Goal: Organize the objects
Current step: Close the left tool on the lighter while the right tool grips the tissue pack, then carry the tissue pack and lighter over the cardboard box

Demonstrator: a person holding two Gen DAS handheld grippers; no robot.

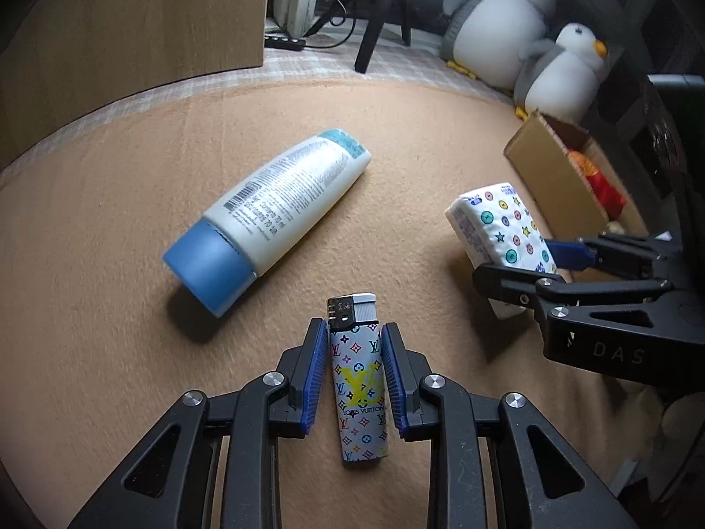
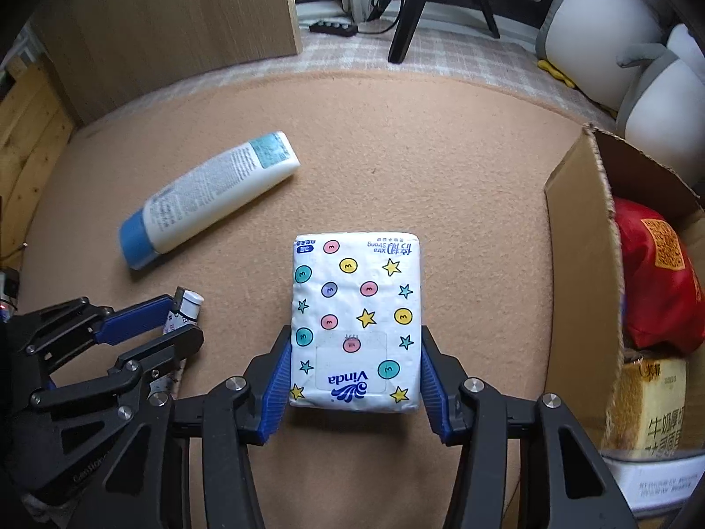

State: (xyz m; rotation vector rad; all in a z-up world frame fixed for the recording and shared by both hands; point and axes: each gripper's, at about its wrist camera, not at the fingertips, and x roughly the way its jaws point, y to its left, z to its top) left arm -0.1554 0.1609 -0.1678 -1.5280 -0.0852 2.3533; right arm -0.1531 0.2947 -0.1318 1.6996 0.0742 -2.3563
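Note:
A patterned lighter [image 1: 359, 388] lies lengthwise on the tan mat [image 1: 110, 242], its metal head pointing away from me. My left gripper [image 1: 354, 326] is shut on it, with a blue pad pressed on each long side. In the right wrist view the same lighter [image 2: 190, 304] pokes out of the left gripper [image 2: 185, 313] at the lower left. My right gripper [image 2: 354, 335] is shut on a white tissue pack [image 2: 354, 299] printed with stars and dots. From the left wrist view that pack [image 1: 498, 216] tilts up off the mat in the right gripper [image 1: 515, 260].
A white tube with a blue cap [image 1: 273, 216] lies flat on the mat, far left of both grippers. An open cardboard box [image 2: 577, 264] at the right holds a red bag [image 2: 656, 273] and a yellow pack [image 2: 647, 401]. Plush penguins [image 1: 502, 22], tripod legs [image 1: 374, 22] and a wooden panel [image 1: 132, 22] stand behind.

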